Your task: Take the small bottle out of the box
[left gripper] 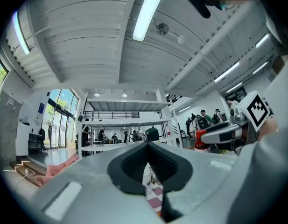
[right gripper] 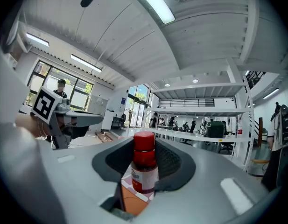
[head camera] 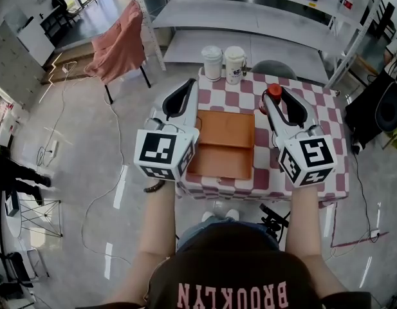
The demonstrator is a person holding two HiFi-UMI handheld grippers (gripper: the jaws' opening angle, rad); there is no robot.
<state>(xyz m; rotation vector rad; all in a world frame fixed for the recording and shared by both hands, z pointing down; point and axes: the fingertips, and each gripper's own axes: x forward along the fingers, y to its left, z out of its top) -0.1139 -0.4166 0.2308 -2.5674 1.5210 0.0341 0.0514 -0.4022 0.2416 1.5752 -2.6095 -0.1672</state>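
Both tools flank the open box (head camera: 225, 140): your right gripper (head camera: 274, 100) pinches the red-capped small bottle (right gripper: 144, 169), your left gripper (left gripper: 147, 144) has jaws pressed together, empty

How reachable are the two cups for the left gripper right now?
Probably yes: the left gripper holds nothing, and no object lies between it and the cups; its shut jaws would need opening.

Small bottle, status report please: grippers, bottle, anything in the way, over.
Right gripper shut on small bottle, out of the open box. Left gripper shut, empty. Two cups at far table edge, nothing blocking.
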